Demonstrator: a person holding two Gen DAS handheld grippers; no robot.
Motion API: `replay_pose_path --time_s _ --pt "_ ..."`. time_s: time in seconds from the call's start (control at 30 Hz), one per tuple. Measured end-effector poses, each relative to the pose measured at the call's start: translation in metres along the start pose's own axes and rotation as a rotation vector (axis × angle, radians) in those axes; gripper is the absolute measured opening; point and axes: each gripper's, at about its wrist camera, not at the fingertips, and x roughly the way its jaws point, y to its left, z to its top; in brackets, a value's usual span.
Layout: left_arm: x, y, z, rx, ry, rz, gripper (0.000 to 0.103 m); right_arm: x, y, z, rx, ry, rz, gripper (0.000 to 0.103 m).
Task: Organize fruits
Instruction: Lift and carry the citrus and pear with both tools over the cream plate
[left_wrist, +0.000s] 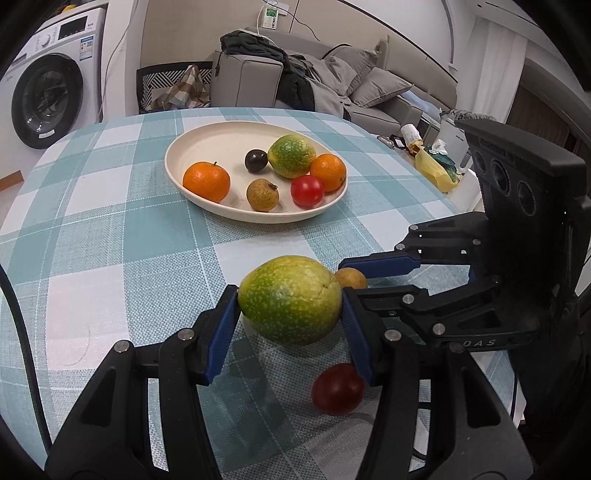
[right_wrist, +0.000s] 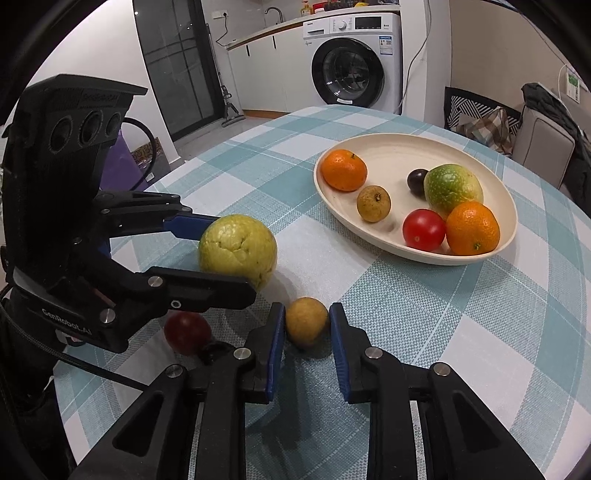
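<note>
My left gripper (left_wrist: 290, 325) is shut on a large green-yellow fruit (left_wrist: 290, 299) and holds it just above the checked tablecloth; the fruit also shows in the right wrist view (right_wrist: 238, 249). My right gripper (right_wrist: 307, 334) is open, its jaws on either side of a small yellow-brown fruit (right_wrist: 306, 321) that rests on the cloth, with a slight gap at each side. A red tomato (left_wrist: 337, 388) lies on the cloth beneath the left gripper. The cream plate (left_wrist: 207, 136) farther back holds two oranges, a green fruit, a dark plum, a brown fruit and a red tomato.
The round table (left_wrist: 110, 221) has a teal and white checked cloth. A washing machine (left_wrist: 44, 99) stands beyond the far left edge and a sofa (left_wrist: 332, 74) with clothes behind the table. Clutter sits on a side surface (left_wrist: 432, 162) at the right.
</note>
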Motion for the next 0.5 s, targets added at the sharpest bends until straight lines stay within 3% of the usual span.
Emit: replay_pose_path --time_s 0.5 --pt "-0.006 0.002 0.011 -0.019 -0.067 0.084 0.052 -0.026 -0.014 0.006 0.077 -0.151 -0.047 0.025"
